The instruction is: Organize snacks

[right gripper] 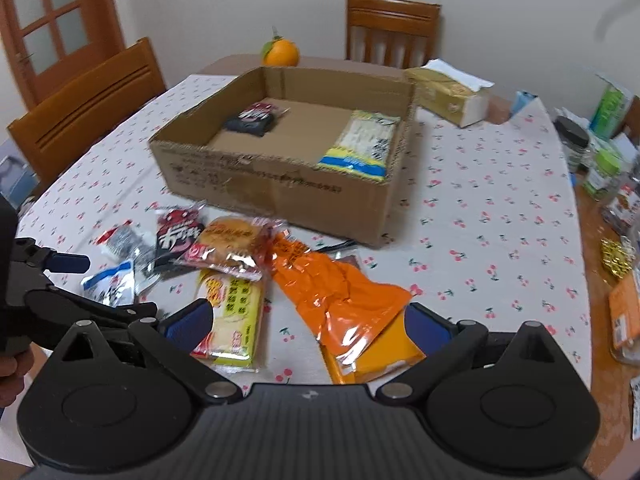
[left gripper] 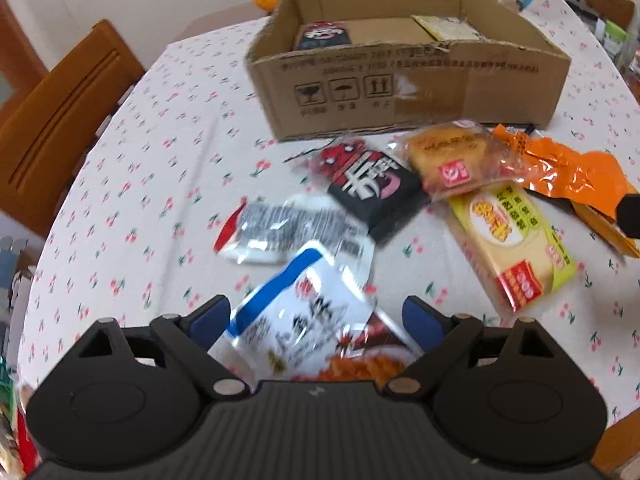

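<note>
An open cardboard box point(left gripper: 400, 92) point(right gripper: 280, 196) stands on the cherry-print tablecloth. It holds a black-red packet point(right gripper: 254, 118) and a yellow-blue pack point(right gripper: 364, 144). Loose snacks lie in front of the box. My left gripper point(left gripper: 316, 320) point(right gripper: 94, 288) is open around a white-blue pouch point(left gripper: 304, 312) point(right gripper: 110, 284) lying flat, with no visible squeeze. Beyond the pouch lie a white barcode packet point(left gripper: 288, 232), a black-red packet point(left gripper: 372, 188) and a bun packet point(left gripper: 452, 156). My right gripper point(right gripper: 308, 326) hangs open over a yellow cracker pack point(right gripper: 232, 312) and an orange packet point(right gripper: 340, 292).
An orange fruit point(right gripper: 280, 52) and a tissue box point(right gripper: 452, 92) sit behind the cardboard box. Jars and bottles point(right gripper: 600, 152) crowd the table's right edge. Wooden chairs point(right gripper: 92, 108) point(right gripper: 392, 28) stand at the left and the far side.
</note>
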`<state>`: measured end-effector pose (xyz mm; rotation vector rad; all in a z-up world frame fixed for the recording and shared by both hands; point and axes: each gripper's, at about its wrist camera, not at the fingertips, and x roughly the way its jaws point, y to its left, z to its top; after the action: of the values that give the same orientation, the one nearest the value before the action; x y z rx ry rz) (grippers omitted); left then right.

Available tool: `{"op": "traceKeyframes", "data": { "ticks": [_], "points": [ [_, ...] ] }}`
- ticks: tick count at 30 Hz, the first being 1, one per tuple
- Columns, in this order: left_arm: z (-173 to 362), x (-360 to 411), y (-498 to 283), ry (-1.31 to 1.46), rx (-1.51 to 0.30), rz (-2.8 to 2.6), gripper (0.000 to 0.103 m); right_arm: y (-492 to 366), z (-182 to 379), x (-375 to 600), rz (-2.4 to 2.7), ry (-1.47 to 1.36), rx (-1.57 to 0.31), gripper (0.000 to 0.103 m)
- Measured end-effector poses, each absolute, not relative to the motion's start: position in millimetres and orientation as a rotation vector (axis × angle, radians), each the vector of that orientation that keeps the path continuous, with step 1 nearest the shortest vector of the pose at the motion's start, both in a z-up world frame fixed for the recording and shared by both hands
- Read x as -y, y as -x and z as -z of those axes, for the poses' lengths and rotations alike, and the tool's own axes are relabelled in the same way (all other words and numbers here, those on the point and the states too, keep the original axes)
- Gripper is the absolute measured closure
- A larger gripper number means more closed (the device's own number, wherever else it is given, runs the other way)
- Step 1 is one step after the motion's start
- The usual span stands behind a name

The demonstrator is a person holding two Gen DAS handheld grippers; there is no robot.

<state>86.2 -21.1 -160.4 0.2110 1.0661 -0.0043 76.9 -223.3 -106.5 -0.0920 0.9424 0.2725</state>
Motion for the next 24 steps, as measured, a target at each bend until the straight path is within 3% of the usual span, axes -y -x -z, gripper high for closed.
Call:
{"op": "traceKeyframes", "data": {
  "ticks": [12,24],
  "points": [
    [165.4,-14.2,-58.7,0.02,-1.092,-0.035,0.007,-79.0,115.2,214.7,-0.381,0.131,-0.952,0.0],
    [170.0,-5.8,-62.5,0.012,-1.068,-0.025,0.0,-69.5,119.1,202.4,-0.433,0.164,-0.974,0.0]
  ]
}}
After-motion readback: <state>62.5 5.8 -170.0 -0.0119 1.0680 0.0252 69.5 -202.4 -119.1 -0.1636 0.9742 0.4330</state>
